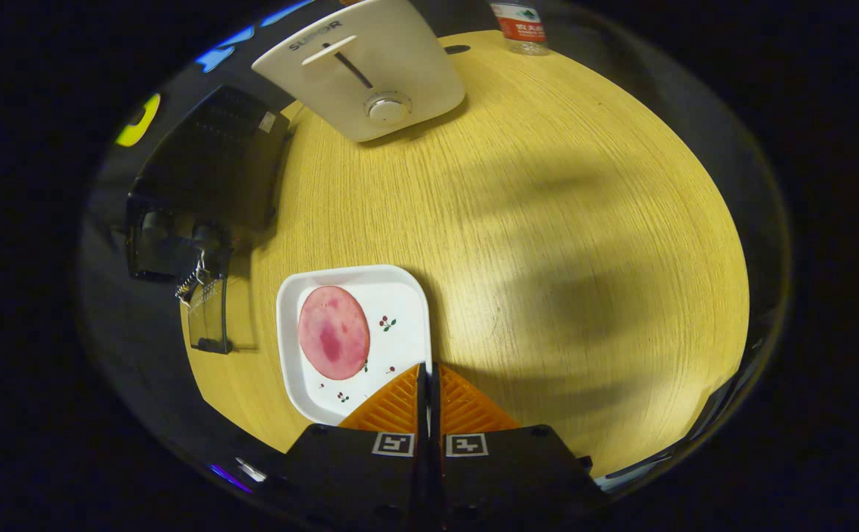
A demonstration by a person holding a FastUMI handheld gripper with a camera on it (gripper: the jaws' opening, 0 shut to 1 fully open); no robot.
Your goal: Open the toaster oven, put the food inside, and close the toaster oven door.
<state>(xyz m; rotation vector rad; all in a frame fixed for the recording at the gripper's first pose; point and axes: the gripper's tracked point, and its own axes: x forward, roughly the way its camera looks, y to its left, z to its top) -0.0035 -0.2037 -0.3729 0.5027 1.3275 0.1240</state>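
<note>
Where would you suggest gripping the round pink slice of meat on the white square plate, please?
Probably the round pink slice of meat by its edge nearest the tongs, which are shut and must open first. It lies flat on the white square plate, so only a thin rim is offered; come in low from that side.

Gripper [428,369] with fingers pressed together and holding nothing, tips over the near corner of a white plate [407,295], round pink slice of food [333,332] on the plate just ahead-left, black toaster oven [211,174] farther left, white toaster [363,66] and bottle [520,26] far beyond on the wooden table [548,222].

Bare table [548,222] beyond plate [400,295]
</note>
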